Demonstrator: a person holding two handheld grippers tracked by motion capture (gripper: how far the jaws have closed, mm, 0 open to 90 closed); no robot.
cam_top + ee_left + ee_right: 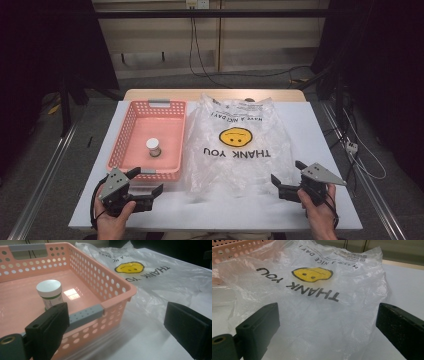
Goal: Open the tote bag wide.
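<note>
A pink perforated basket [131, 117] [107, 282] stands on the white table's left half. Inside it a small white-capped jar [153, 147] [49, 293] stands upright. To its right lies a clear plastic bag [235, 145] [160, 282] [317, 305] printed with a yellow smiley and "THANK YOU". My left gripper [145, 181] [117, 330] is open at the basket's near right corner, nothing between its jaws. My right gripper [288, 176] [328, 330] is open just before the bag's near right edge, jaws wide apart and empty.
The white table [325, 135] has bare surface right of the bag and along the front edge. Behind it are a wooden ledge, a wall with hanging cables [197, 50] and dark frames on both sides. Metal rails run along the floor.
</note>
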